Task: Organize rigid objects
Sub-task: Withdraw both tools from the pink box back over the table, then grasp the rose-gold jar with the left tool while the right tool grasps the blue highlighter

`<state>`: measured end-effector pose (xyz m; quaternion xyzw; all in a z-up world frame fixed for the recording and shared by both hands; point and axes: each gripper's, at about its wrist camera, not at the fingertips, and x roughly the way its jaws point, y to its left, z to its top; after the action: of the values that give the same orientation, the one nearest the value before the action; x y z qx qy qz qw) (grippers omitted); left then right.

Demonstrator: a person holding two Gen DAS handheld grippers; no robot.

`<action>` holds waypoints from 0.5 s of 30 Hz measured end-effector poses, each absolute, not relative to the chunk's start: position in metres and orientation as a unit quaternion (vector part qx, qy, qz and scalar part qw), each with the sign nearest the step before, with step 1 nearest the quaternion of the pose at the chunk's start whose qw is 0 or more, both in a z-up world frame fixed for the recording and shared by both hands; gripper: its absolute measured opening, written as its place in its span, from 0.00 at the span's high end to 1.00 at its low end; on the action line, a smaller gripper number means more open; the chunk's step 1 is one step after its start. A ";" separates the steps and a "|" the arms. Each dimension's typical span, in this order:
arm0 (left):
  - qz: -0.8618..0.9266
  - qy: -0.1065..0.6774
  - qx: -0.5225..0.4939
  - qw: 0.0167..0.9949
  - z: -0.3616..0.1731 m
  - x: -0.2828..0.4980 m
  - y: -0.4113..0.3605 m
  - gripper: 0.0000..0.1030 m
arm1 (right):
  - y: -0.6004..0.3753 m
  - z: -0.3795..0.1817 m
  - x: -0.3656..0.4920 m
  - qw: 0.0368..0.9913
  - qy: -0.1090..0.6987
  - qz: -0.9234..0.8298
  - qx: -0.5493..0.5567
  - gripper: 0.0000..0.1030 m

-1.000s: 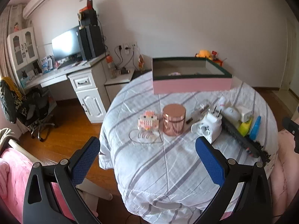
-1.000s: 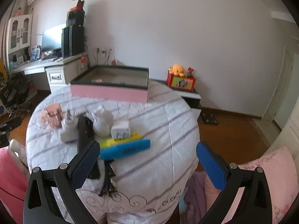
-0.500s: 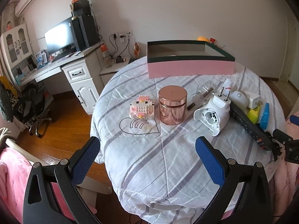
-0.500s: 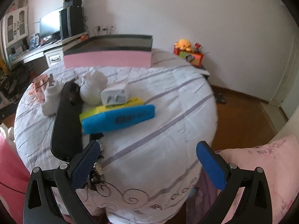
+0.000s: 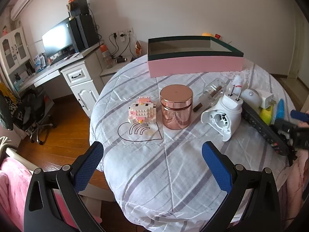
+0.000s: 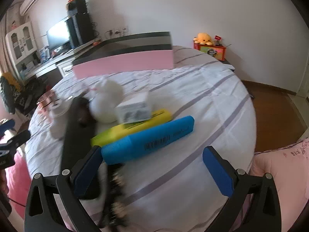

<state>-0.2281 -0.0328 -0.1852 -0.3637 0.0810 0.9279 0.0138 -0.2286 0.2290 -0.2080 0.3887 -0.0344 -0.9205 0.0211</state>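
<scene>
here the right claw (image 6: 151, 166) hangs low at the tabletop (image 6: 212, 96) edge, spread wide and gripping nothing, its left pad just beside the cap end of the blue highlighter (image 6: 148, 141). my guess is the blue one goes first because it lies outermost, with the yellow highlighter (image 6: 133, 126) tucked behind it under a white charger cube (image 6: 134, 109). the left claw (image 5: 152, 166) is spread and empty too, held back from the tabletop facing the rose-gold jar (image 5: 176, 106), the brick-built toy (image 5: 142, 111) and the white plug-in device (image 5: 224, 114), probably waiting its turn. the pink box (image 5: 195, 65) sits open at the far side, seemingly the place everything should end up. a black remote (image 5: 260, 126) lies along the near right edge; the right view is blurred, so finer details escape me.
</scene>
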 end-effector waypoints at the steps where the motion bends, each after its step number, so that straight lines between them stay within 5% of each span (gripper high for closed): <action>1: 0.928 0.081 -0.365 0.012 -0.186 -0.230 -0.033 0.00 | 0.235 -0.209 -0.230 0.015 -0.038 -0.920 0.389 0.00; 11: 0.929 0.066 -0.364 0.010 -0.187 -0.240 -0.035 0.00 | 0.266 -0.211 -0.235 -0.012 -0.061 -0.917 0.395 0.13; 15: 0.928 0.064 -0.366 0.008 -0.189 -0.245 -0.033 0.00 | 0.278 -0.209 -0.241 0.000 -0.128 -0.914 0.384 0.11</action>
<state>-0.2452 -0.0331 -0.1886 -0.3661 0.0641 0.9283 0.0085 -0.2415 0.2782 -0.2087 0.3845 -0.1282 -0.9142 0.0002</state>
